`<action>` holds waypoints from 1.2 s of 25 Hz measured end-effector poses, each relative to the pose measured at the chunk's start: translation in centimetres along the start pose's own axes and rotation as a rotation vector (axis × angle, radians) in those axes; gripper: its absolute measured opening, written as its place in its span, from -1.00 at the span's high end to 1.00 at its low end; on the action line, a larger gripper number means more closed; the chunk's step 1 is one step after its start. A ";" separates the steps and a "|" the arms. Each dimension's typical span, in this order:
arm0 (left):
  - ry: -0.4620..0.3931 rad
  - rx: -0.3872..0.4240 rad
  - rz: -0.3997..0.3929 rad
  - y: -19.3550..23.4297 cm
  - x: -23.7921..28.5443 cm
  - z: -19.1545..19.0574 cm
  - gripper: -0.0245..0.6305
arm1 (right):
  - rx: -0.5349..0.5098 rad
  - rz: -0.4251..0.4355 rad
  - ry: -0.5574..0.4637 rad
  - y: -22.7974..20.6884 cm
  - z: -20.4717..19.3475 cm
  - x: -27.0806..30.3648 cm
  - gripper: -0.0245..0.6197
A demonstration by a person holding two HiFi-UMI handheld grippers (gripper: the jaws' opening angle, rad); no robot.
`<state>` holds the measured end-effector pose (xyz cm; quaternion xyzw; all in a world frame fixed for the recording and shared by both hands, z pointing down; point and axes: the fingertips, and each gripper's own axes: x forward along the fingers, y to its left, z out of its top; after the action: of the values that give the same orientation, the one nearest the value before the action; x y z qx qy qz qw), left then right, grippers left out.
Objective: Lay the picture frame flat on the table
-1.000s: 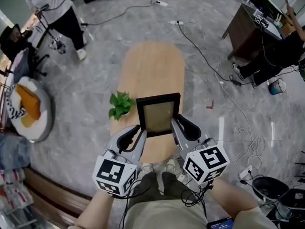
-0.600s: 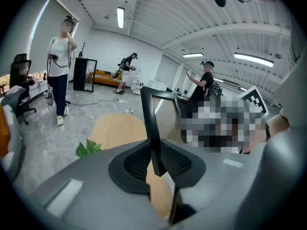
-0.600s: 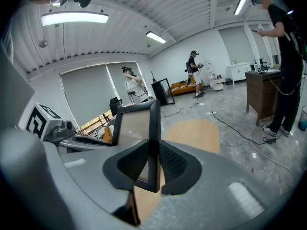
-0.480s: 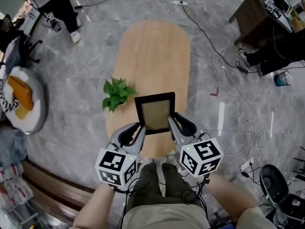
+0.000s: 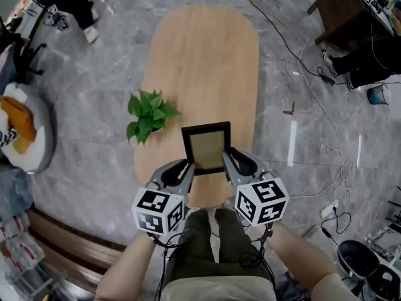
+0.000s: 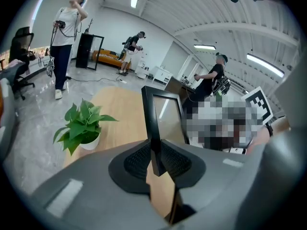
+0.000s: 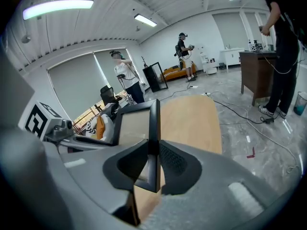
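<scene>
A black picture frame (image 5: 206,148) is held above the near end of a long oval wooden table (image 5: 207,55), its left edge clamped in the left gripper (image 5: 186,168) and its right edge clamped in the right gripper (image 5: 228,163), with a small potted plant (image 5: 147,115) standing just left of it.

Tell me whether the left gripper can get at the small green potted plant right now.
Probably not yet: the left gripper is shut on the black picture frame's left edge. The green potted plant stands close, nothing between, so only the grip holds it back.
</scene>
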<state>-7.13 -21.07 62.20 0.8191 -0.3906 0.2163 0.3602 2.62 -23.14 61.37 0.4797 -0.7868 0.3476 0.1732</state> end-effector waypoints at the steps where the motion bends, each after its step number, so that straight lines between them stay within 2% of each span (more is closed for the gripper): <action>1: 0.001 -0.003 0.000 0.5 0.6 -0.6 0.67 | 0.007 -0.004 0.006 -0.3 -0.7 0.6 0.70; 8: 0.037 -0.046 -0.007 3.7 4.9 -5.7 0.67 | 0.034 -0.029 0.060 -2.8 -5.8 5.0 0.70; 17: 0.126 -0.094 -0.015 6.6 8.8 -10.9 0.67 | 0.040 -0.033 0.147 -4.6 -11.8 8.9 0.70; 24: 0.171 -0.132 0.011 8.8 11.4 -14.3 0.67 | 0.066 -0.040 0.210 -6.1 -15.6 11.9 0.70; 30: 0.185 -0.126 0.025 9.5 12.7 -16.4 0.67 | 0.069 -0.047 0.246 -7.1 -17.7 13.3 0.70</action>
<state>-8.27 -18.91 84.84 0.7664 -0.3785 0.2704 0.4430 1.39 -21.11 84.54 0.4573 -0.7357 0.4267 0.2599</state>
